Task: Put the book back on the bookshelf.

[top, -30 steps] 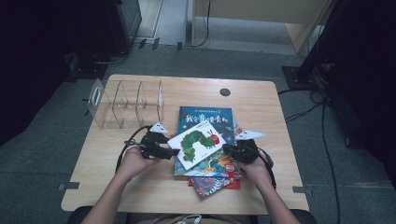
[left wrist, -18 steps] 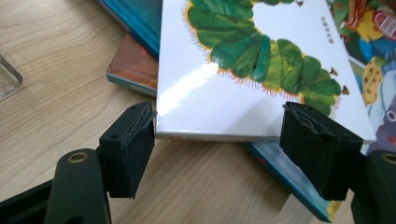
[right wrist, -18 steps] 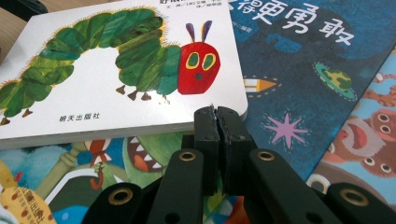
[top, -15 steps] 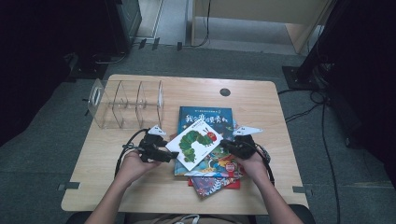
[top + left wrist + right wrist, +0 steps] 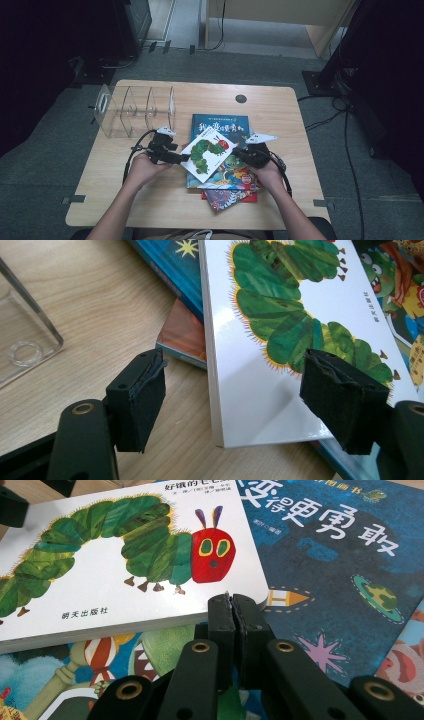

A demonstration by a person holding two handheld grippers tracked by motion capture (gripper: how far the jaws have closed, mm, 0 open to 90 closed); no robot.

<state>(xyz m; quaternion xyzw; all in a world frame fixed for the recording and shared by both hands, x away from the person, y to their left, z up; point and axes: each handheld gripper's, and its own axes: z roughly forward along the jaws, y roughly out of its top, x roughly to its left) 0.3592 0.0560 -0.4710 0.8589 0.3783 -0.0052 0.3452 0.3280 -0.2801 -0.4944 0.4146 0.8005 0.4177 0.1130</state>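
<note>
A white picture book with a green caterpillar (image 5: 206, 152) lies askew on top of a stack of books. My left gripper (image 5: 182, 159) is open at its left corner. In the left gripper view the book (image 5: 280, 330) has one jaw beside its spine edge and the other over the cover, and the left gripper (image 5: 240, 400) holds nothing. My right gripper (image 5: 239, 155) is shut and empty. In the right gripper view the right gripper (image 5: 232, 620) has its closed tips against the near edge of the caterpillar book (image 5: 100, 570).
Under the white book lie a dark blue book (image 5: 220, 125), a colourful cartoon book (image 5: 232, 177) and a red one (image 5: 225, 197). A clear acrylic divider rack (image 5: 135, 110) stands at the table's back left. The wooden table (image 5: 150, 200) is bare in front.
Both grippers moved slightly inward and away from me. The caterpillar book shifted a little to the left and turned, with the left jaws now straddling its corner.
</note>
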